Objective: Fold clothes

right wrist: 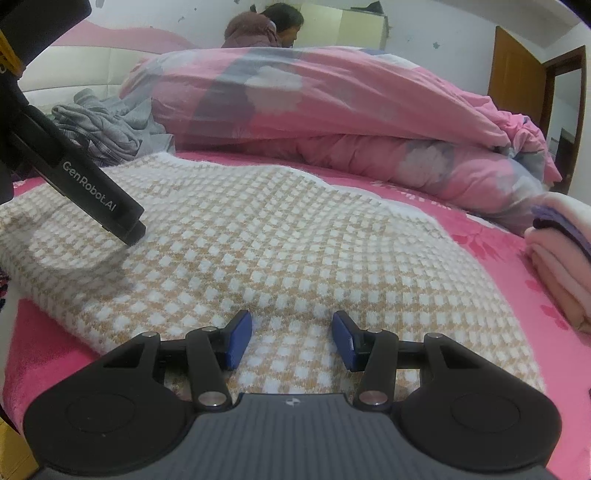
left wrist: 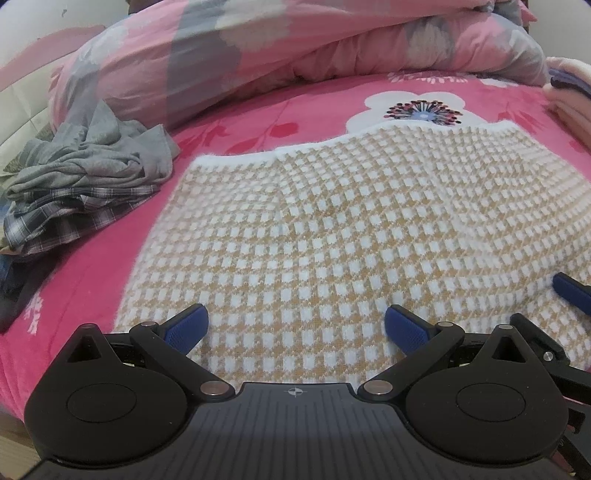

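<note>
A tan-and-white checked knit garment [left wrist: 332, 229] lies spread flat on the pink bedsheet [left wrist: 92, 266], its white-trimmed edge at the far side. My left gripper [left wrist: 297, 326] hovers open over its near edge, blue pads wide apart and holding nothing. A blue fingertip of the right gripper [left wrist: 570, 293] shows at the right edge of the left wrist view. In the right wrist view the same garment [right wrist: 258, 229] fills the middle, and my right gripper [right wrist: 291, 339] stands open just above its near part. The black body of the left gripper [right wrist: 74, 173] reaches in from the upper left there.
A crumpled pile of grey and plaid clothes [left wrist: 85, 177] lies at the left of the bed. A bunched pink floral quilt [right wrist: 332, 118] runs along the back. Folded pale pink clothes [right wrist: 557, 266] are stacked at the right. A person [right wrist: 262, 27] sits behind the quilt.
</note>
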The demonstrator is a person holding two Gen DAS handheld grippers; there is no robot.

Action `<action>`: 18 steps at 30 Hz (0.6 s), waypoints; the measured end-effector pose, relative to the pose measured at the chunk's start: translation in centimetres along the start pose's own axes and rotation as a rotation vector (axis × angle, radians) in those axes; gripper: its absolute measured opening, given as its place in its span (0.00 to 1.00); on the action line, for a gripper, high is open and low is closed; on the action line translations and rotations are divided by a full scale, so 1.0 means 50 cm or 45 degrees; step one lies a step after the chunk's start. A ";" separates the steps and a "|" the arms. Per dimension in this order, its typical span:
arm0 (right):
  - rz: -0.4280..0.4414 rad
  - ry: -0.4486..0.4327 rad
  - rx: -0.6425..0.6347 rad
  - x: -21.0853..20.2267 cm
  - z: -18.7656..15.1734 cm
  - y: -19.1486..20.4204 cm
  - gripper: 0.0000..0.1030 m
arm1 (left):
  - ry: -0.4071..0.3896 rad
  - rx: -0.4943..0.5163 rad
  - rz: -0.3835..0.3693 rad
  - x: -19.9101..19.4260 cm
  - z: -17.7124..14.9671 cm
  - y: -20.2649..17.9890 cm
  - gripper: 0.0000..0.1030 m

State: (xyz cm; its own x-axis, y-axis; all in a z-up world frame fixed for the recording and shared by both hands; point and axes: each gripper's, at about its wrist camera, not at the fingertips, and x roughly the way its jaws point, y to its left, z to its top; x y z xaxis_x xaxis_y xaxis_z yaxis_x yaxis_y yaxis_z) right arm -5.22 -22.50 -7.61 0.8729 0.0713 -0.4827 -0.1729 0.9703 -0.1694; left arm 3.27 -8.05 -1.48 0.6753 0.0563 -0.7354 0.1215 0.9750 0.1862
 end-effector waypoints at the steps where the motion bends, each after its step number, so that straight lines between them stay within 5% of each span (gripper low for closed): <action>1: 0.000 -0.001 0.000 -0.001 0.000 0.000 0.50 | 0.000 0.001 0.001 0.000 0.000 0.000 1.00; 18: 0.038 -0.018 0.040 -0.001 0.036 -0.024 0.58 | 0.005 0.030 0.032 -0.007 0.000 -0.007 1.00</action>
State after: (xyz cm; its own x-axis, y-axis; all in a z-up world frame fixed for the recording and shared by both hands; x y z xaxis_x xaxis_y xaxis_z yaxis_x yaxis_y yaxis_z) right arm -4.24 -23.23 -5.83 0.8738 0.1036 -0.4750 -0.1850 0.9744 -0.1278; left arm 2.98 -8.39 -1.29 0.6754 0.0820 -0.7329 0.1214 0.9679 0.2201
